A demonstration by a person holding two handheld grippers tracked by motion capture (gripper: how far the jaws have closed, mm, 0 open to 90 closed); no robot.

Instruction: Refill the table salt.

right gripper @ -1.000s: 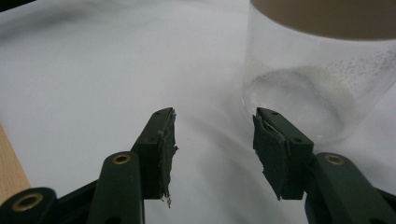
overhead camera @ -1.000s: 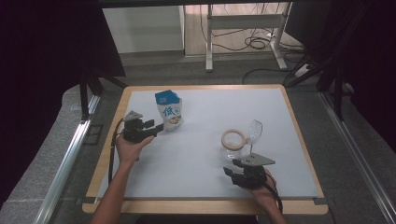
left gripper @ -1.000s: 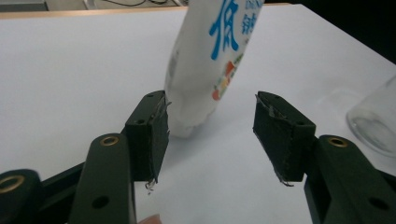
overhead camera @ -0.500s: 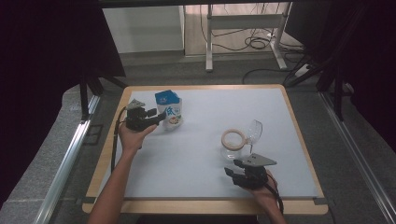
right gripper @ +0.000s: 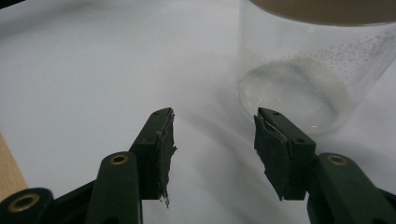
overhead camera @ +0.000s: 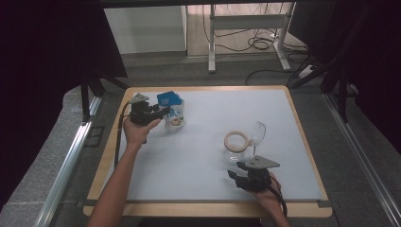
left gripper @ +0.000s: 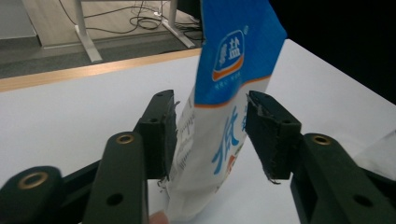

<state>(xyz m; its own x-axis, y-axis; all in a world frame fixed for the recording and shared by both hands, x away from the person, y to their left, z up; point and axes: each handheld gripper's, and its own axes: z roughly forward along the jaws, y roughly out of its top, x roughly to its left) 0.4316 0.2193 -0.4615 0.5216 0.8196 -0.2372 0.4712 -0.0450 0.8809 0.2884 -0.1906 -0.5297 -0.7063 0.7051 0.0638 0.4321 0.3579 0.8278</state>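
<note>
The blue-and-white salt bag (left gripper: 224, 126) stands at the table's (overhead camera: 198, 156) far left, between the left gripper's (left gripper: 211, 135) just-closing jaws, one pad touching. The left forearm reaches forward. Near right, the right gripper (right gripper: 212, 154) rests level, spread, beside the glass jar (right gripper: 303, 70).

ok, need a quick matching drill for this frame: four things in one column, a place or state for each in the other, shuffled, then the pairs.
Things:
1. salt bag
2. glass jar
3. left hand-held gripper
4. right hand-held gripper

Place or state:
A. jaws apart over bare white table, nothing between them
B. clear, with a tan rim, a little white powder in the bottom
C. blue and white, standing upright near the table's far left
D. jaws either side of the bag, just been closing

Pairs: 1-C, 2-B, 3-D, 4-A
</note>
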